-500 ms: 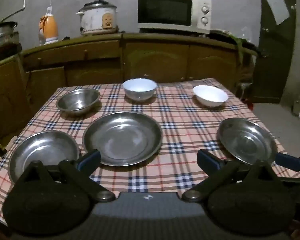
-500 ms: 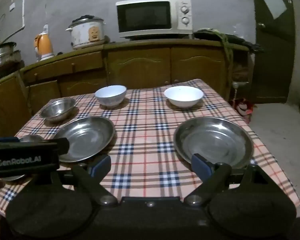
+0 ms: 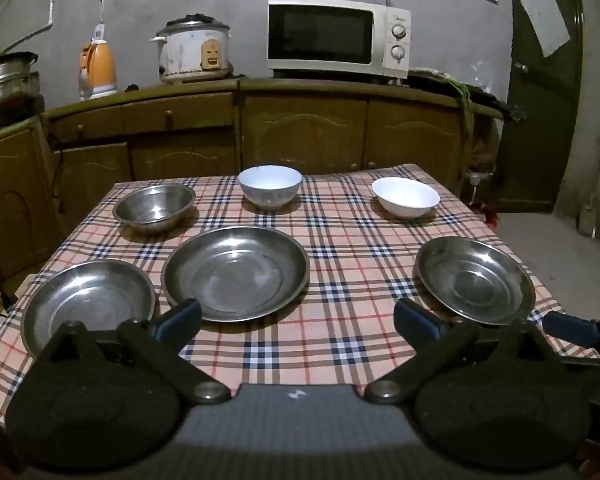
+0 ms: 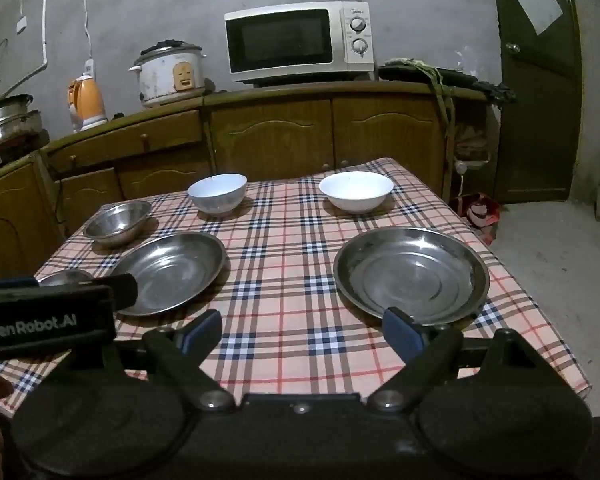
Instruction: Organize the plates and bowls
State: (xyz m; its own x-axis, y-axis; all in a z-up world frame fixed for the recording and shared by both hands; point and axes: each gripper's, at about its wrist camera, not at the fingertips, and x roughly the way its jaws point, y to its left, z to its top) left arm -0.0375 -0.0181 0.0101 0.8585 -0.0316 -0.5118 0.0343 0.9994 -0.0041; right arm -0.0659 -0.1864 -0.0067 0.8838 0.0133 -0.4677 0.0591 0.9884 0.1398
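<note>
Three steel plates lie on the plaid table: a near-left plate [image 3: 86,300], a large middle plate [image 3: 236,272] and a right plate [image 3: 474,280]. Behind them stand a steel bowl [image 3: 154,206], a bluish-white bowl [image 3: 270,186] and a white bowl [image 3: 405,197]. My left gripper [image 3: 298,320] hovers open over the near edge, nothing between its fingers. My right gripper [image 4: 302,332] is open too, empty, just short of the right plate [image 4: 411,272]. The right view also has the middle plate [image 4: 170,270], steel bowl [image 4: 118,222] and both white bowls [image 4: 218,193], [image 4: 356,191].
Wooden cabinets [image 3: 300,128] run behind the table, carrying a microwave [image 3: 338,36], a rice cooker [image 3: 194,54] and an orange kettle [image 3: 97,68]. A dark door [image 3: 544,80] stands at the right. The left gripper's body [image 4: 44,316] juts in at the left of the right view.
Both views have shifted very slightly; the plates and bowls lie as before, and both grippers remain wide open.
</note>
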